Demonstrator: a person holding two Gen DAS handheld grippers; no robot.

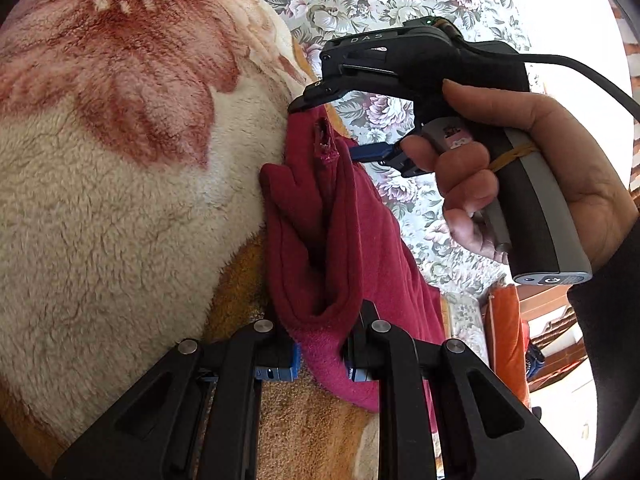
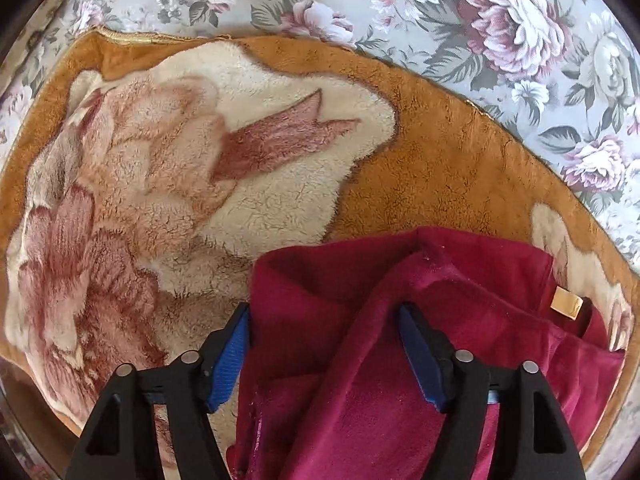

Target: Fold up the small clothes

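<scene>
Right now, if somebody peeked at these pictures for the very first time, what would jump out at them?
The dark red fleece garment jumps out first, bunched up in the middle between both hand-held grippers. The left hand-held gripper pinches a fold of it, and the right hand-held gripper has its blue pads on either side of the cloth. Under it lies a fluffy orange and cream flower blanket on a floral sheet.

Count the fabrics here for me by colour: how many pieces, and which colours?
Dark red garment: 1
Cream and orange fleece blanket with pink flowers: 1
Grey floral sheet underneath: 1
Total: 3
</scene>
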